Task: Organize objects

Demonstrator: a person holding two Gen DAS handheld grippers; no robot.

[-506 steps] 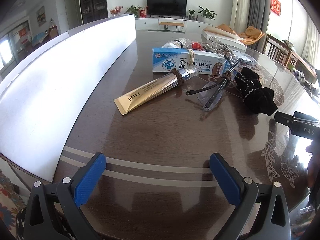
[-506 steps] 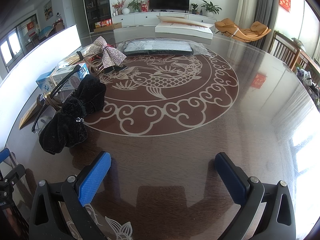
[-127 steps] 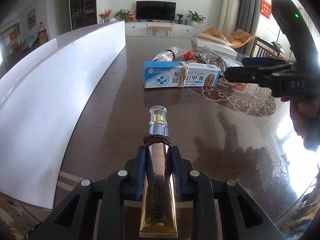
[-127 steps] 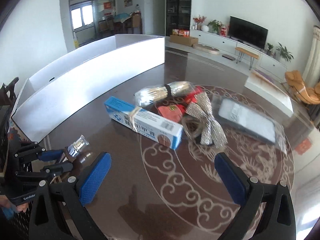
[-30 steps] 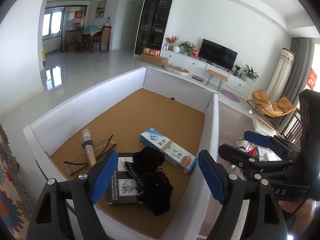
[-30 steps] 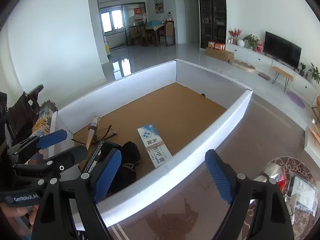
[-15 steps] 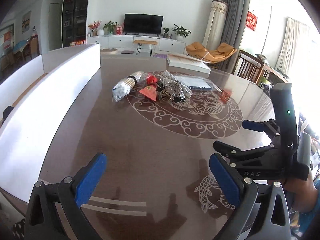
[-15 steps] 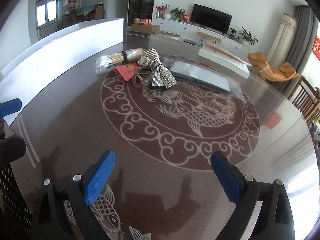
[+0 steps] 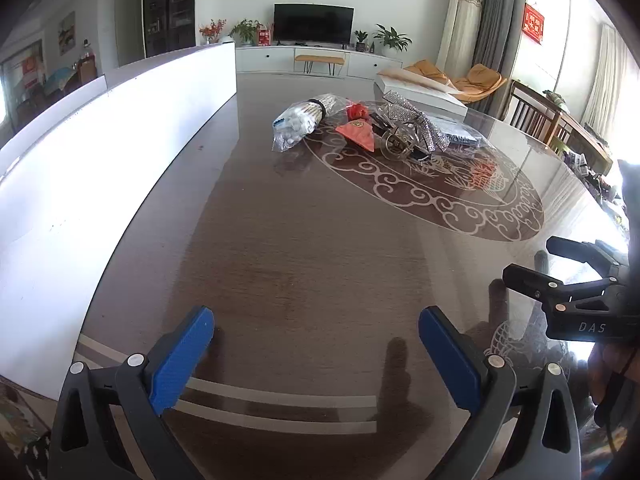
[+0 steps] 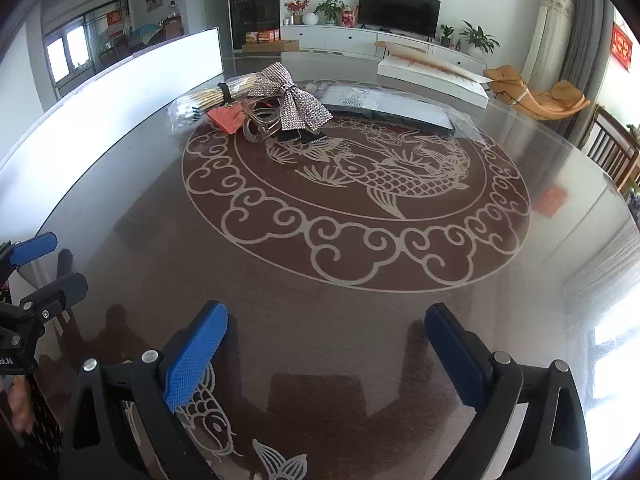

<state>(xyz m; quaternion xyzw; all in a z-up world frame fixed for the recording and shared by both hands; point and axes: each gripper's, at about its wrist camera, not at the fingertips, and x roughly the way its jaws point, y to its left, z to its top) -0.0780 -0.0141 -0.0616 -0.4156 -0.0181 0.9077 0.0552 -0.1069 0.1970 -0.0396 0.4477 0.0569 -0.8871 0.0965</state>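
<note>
Both tongs released, nothing held. Left gripper (image 9: 316, 344) spread wide over the dark table (image 9: 304, 248), near its front edge. Right gripper (image 10: 326, 344) also spread wide, hovering over the fish pattern (image 10: 384, 180) side of the table. Remaining clutter sits in a pile at the far rim of the pattern: bag of cotton swabs (image 9: 300, 120), red pouch (image 9: 358, 132), sparkly bow (image 10: 298, 100) touching a hair clip (image 10: 260, 126), flat plastic packet (image 10: 392, 108) just behind the bow. White box wall (image 9: 100, 152) runs along the table's left side.
</note>
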